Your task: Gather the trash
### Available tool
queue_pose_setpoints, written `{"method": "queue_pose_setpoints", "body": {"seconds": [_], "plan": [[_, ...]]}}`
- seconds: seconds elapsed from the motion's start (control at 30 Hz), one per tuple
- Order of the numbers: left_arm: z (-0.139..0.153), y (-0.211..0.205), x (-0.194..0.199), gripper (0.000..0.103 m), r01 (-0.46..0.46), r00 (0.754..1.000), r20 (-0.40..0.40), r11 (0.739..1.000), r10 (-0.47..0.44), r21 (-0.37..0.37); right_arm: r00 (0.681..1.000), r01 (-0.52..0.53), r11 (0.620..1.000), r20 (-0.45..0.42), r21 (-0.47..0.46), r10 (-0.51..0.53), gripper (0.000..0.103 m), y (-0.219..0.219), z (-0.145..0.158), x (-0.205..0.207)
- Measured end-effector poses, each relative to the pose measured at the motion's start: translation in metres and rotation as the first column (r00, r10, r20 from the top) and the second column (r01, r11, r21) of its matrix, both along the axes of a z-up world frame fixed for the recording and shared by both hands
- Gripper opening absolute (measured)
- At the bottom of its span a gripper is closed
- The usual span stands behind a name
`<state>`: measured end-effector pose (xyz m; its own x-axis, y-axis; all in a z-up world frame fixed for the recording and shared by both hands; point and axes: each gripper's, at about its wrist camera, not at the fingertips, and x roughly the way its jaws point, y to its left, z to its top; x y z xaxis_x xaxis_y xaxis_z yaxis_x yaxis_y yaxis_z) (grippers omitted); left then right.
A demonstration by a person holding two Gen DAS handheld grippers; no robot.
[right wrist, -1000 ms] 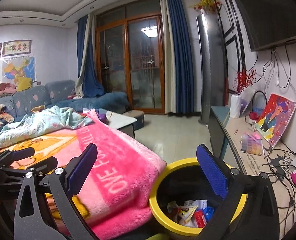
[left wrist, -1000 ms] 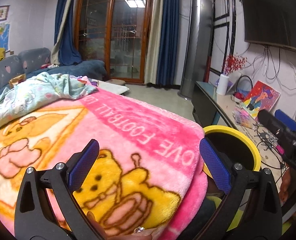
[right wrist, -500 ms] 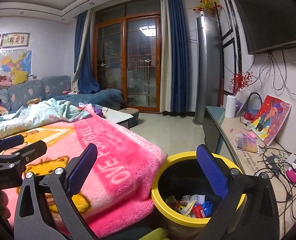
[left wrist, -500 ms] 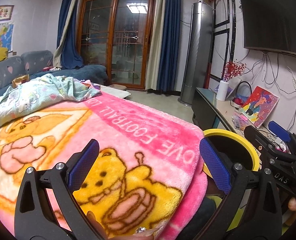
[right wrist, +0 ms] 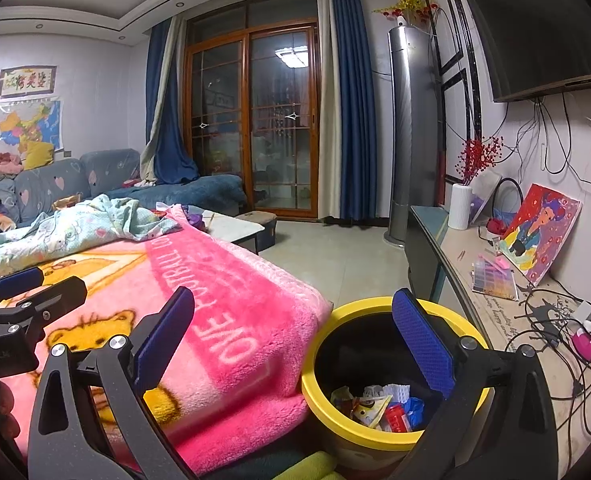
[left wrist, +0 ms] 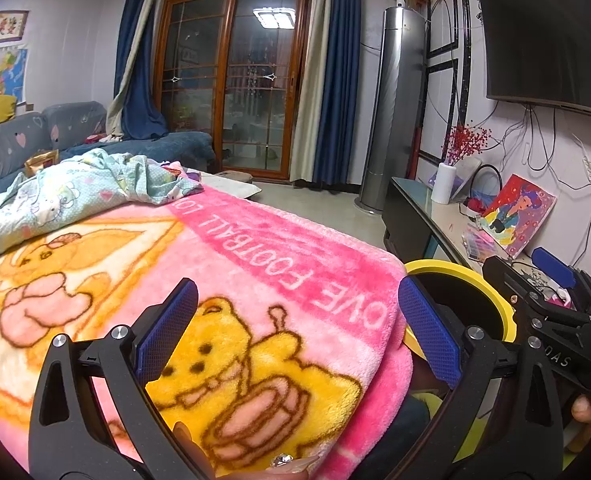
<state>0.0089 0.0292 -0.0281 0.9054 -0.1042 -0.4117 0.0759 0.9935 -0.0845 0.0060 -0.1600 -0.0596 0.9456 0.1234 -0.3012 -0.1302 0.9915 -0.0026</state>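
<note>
Pink cartoon blanket is lying bare, yellow-rimmed bin is sitting just right of its corner holding wrappers, right gripper is hovering nearer, left gripper alongside, both spread wide, gripping nothing.

Item count, referenced to the bin

One yellow-rimmed bin holding several crumpled wrappers, exact number unclear; one pink blanket touching its left side; two grippers, left gripper and right gripper, above it.
</note>
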Motion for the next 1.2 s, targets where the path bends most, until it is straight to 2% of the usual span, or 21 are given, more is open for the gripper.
{"method": "queue_pose_setpoints", "body": {"seconds": [1.2], "plan": [[-0.0013, -0.0006, -0.0005, 0.092, 0.0, 1.0, 0.0, 1.0, 0.0, 0.002, 1.0, 0.007, 1.0, 0.003, 0.0, -0.007, 0.096, -0.0026, 0.0006, 0.0001]]}}
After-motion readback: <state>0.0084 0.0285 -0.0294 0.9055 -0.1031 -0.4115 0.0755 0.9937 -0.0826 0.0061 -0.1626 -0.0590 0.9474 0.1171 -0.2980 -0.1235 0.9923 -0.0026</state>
